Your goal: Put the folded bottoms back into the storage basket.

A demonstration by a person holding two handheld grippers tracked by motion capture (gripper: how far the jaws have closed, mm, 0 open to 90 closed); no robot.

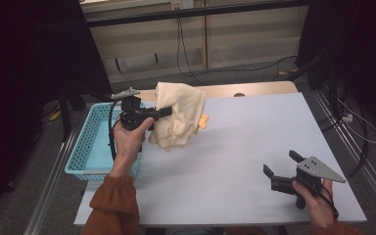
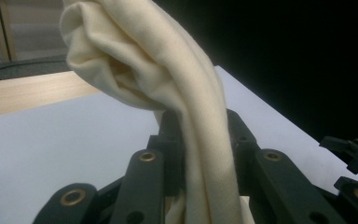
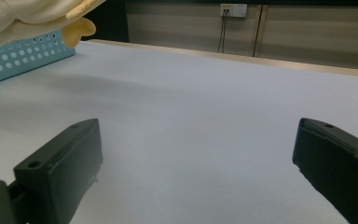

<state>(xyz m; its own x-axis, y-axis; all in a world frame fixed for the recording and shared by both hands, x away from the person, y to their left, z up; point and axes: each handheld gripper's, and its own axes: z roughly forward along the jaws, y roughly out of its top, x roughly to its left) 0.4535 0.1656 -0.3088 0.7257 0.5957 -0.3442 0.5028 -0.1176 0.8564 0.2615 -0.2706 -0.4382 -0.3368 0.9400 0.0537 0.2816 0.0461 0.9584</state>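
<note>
Forearms in rust-orange sleeves enter at the near edge of the white worktop [image 1: 245,147]. Near the near right corner, the right gripper [image 1: 283,166] rests low in its hand with fingers [image 3: 60,168] spread wide and nothing between them. Farther in, at the left edge, the left gripper [image 1: 162,111] is held above the worktop; its fingers [image 2: 170,135] are pressed together on a fold of the cream-coloured knitted cloth garment [image 1: 178,115], which hangs bunched and clear of the surface, a yellow part [image 1: 203,121] showing at its lower right side. Just beyond the left edge stands the light-blue perforated plastic basket [image 1: 85,142], beside the lifted garment. Judged step: carrying the garment towards the basket. To do it well, the pinch should stay firm on the thick fold, the hanging hem should be raised above the basket rim before moving across, and release should wait until the bulk lies inside the walls.
</note>
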